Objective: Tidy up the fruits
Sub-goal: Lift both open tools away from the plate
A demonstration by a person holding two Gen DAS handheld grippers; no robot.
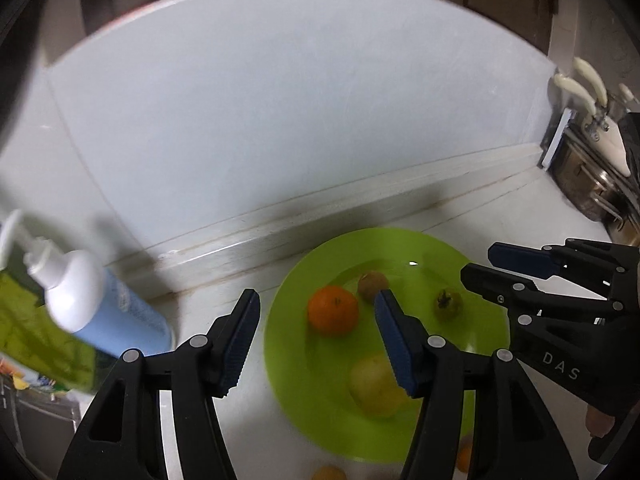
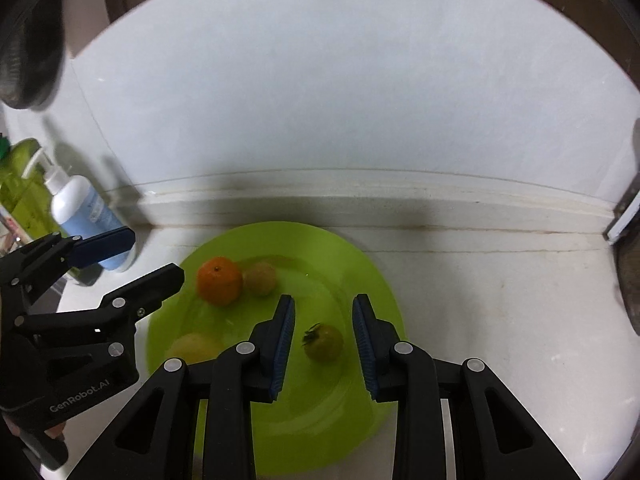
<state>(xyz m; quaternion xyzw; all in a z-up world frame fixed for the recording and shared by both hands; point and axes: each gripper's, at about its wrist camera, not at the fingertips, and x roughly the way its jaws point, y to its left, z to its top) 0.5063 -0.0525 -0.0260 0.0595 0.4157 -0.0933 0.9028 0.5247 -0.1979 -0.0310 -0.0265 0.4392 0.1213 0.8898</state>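
I am holding my right tongs [image 2: 324, 348] wide open and empty around the small green fruit [image 2: 323, 342] lying at 12 o'clock between them on the green plate [image 2: 360, 276], while my left tongs [image 1: 316, 340], also gaping empty, are hovering farther off.

Both tools are matte black plastic linkages with silver rivet heads and ribbed blue pads. The left tool [image 1: 316, 336] reads "GenRobot.AI" in white; the right tool [image 2: 324, 344] shows "DAS".
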